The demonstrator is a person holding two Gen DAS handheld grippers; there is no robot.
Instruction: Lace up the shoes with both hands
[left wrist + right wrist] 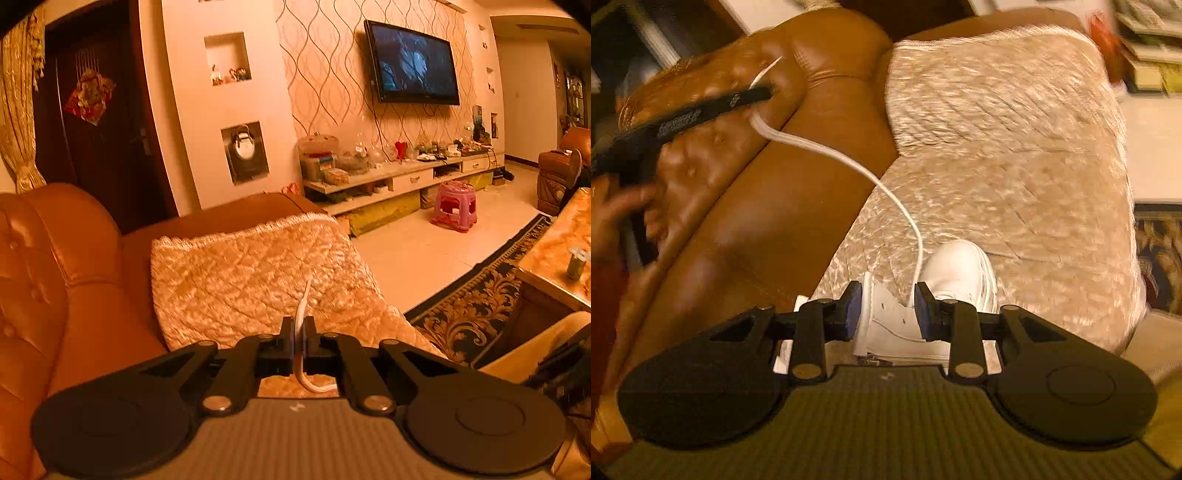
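Left gripper (300,332), clenched on the white lace (827,151), draws it toward upper left while the right gripper (888,310) stands released over the shoe (956,269) at lower centre; overpulling could drag the lace out.

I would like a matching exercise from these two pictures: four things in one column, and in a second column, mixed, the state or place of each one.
Things
1. left gripper
2. right gripper
3. white shoe
4. pink stool

States or places
A. on the tiled floor
B. open, above the shoe
C. shut on the white lace
D. on the quilted sofa cover

Pairs: 1-C, 2-B, 3-D, 4-A
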